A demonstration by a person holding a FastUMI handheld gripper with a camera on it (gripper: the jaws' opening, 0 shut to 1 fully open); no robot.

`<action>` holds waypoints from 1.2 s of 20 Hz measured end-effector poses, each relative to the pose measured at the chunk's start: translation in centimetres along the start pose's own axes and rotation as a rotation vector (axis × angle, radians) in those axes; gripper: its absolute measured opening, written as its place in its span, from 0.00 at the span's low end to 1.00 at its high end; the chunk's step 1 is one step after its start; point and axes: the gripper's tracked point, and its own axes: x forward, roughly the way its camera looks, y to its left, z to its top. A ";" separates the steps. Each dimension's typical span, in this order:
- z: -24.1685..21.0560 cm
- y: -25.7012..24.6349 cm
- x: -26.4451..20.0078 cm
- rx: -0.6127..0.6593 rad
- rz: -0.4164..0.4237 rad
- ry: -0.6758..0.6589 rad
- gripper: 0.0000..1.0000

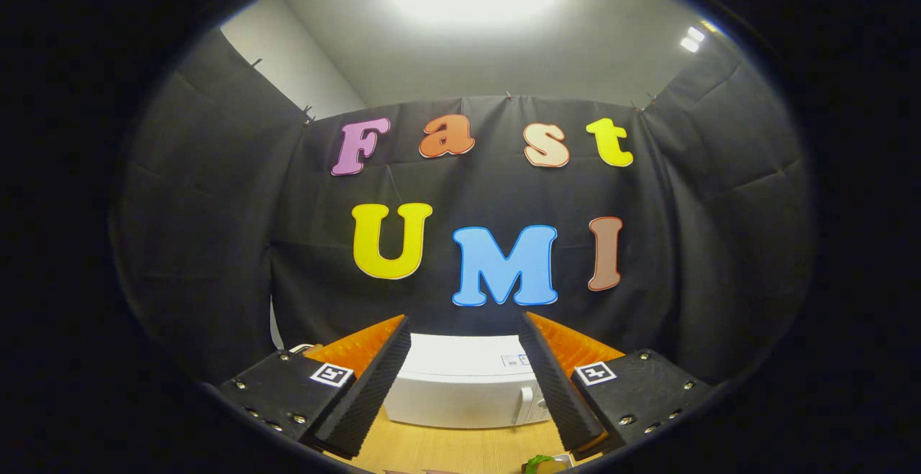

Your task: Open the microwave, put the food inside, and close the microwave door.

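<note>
Gripper view: the claw (pixel 464 380) stands wide open, holding nothing. Beyond its fingers, seen through the gap, a white microwave (pixel 460 388) sits door closed on the wooden desk (pixel 453 452). Below the right finger lies a small green-topped item (pixel 545 465), possibly the food.

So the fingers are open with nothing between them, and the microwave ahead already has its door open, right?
Not quite. The gripper view shows the microwave with its door shut, flush with the front. The rest holds: the fingers are open, gripping nothing, and the microwave stands on the table beyond them.
</note>
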 end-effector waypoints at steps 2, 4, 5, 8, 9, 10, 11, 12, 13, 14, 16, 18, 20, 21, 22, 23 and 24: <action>-0.3 -0.1 0.1 -0.007 0.004 0.001 0.96; -0.6 -0.1 0.2 -0.013 0.011 0.000 0.96; -0.9 -0.1 0.3 -0.008 0.014 0.001 0.96; -2.0 -0.2 0.6 -0.011 0.025 -0.002 0.96; -2.7 -0.7 0.7 -0.018 0.017 -0.003 0.96; -3.4 -0.9 0.9 -0.026 0.016 -0.002 0.96; -4.3 -1.1 1.2 -0.032 0.019 -0.002 0.96; -5.5 -1.4 1.6 -0.043 0.019 0.008 0.96; -6.9 -2.0 2.0 -0.052 0.017 0.019 0.96; -8.2 -2.6 2.5 -0.061 0.008 0.031 0.97; -10.7 -4.7 3.9 -0.079 -0.031 0.051 0.91; -13.6 -6.2 5.3 -0.073 -0.048 0.088 0.85; -16.8 -7.7 6.9 -0.043 -0.050 0.150 0.86; -18.7 -8.3 7.6 -0.022 -0.048 0.188 0.87; -20.3 -8.8 8.2 0.000 -0.042 0.223 0.87; -21.8 -9.2 9.0 0.021 -0.033 0.252 0.87; -23.2 -9.6 9.7 0.036 -0.025 0.278 0.87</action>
